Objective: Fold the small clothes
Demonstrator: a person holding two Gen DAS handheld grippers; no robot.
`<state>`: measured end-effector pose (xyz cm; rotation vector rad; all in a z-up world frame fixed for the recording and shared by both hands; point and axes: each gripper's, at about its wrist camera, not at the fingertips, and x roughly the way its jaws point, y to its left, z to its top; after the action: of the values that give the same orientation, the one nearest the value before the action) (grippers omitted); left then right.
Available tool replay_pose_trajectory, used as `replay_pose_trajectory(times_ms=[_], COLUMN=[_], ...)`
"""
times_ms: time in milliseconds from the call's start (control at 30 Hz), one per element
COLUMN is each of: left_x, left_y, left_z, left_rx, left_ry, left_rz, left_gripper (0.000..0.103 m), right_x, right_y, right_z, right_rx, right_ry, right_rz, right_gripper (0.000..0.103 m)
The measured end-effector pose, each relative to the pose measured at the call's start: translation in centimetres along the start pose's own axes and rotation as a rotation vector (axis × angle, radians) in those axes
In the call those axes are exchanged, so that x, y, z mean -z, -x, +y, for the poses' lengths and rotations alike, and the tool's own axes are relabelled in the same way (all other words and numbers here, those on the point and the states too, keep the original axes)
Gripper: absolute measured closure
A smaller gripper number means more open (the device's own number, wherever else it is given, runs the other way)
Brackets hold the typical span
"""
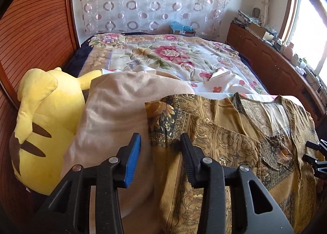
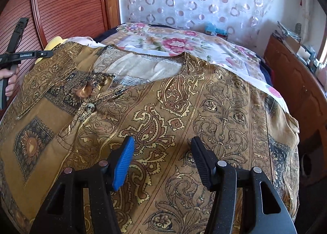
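Observation:
A golden-brown paisley shirt (image 2: 184, 111) lies spread on the bed, collar toward the far end, one side folded in over the front. It also shows in the left wrist view (image 1: 235, 132). My left gripper (image 1: 161, 142) is open and empty, just above the shirt's left edge where it meets a beige cloth (image 1: 116, 111). My right gripper (image 2: 162, 146) is open and empty, hovering over the shirt's chest. The left gripper also shows at the left edge of the right wrist view (image 2: 18, 50), and the right gripper shows at the right edge of the left wrist view (image 1: 315, 156).
A floral bedspread (image 1: 163, 56) covers the bed beyond the shirt. A yellow plush toy (image 1: 43, 121) lies at the left against a slatted wooden wall (image 1: 30, 29). A wooden cabinet (image 1: 271, 60) with clutter runs along the right, under a window.

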<state>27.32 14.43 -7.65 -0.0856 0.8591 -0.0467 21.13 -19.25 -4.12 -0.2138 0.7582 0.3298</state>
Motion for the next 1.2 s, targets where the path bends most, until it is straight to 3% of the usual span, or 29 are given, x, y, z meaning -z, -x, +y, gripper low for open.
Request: replay_pose_trajectory(times_ms=[100,167,300,367,700,833,1100,1200], left_x=[-0.1,-0.1,-0.5,-0.9,-1.2,0.1,3.7,4.6], left_y=[-0.4,-0.1,1.1,2.1,3.0,5.6,10.7,11.8], left_z=[-0.4,-0.8,-1.4,-1.2,0.5,-0.3,-3.9,-5.2], left_rx=[0.006,0.013,-0.013,-0.068,-0.082,-0.069,0.008,0.058], left_ry=[-0.008,-0.022,-0.059,-0.062,-0.044,-0.067,-0.155,-0.188], left_rz=[0.006,-0.001,-0.037,-0.086,-0.111,-0.186,-0.273,-0.287], left_gripper=[0.077,0.095,0.099,0.100,0.097,0.096,0.081,0.064], right_x=[0.1,-0.2,-0.2,-0.2,-0.4,-0.5,-0.5,-0.4], right_y=[-0.3,-0.7,-0.7,-0.6,-0.9,-0.9,-0.9,-0.9], right_z=[-0.7,-0.9,-1.2,-1.2,-1.1,-1.1,-1.1,-1.2], right_rx=[-0.007,-0.008,-0.010,-0.009,-0.012,-0.012,-0.012,-0.010], right_ry=[-0.006,-0.006,-0.007,-0.006,-0.008,-0.008,-0.007,-0.007], right_rz=[0.000,0.001,0.001,0.001,0.004,0.004,0.004,0.003], right_gripper=[0.044,0.044,0.044,0.044,0.044,0.044,0.043,0.043])
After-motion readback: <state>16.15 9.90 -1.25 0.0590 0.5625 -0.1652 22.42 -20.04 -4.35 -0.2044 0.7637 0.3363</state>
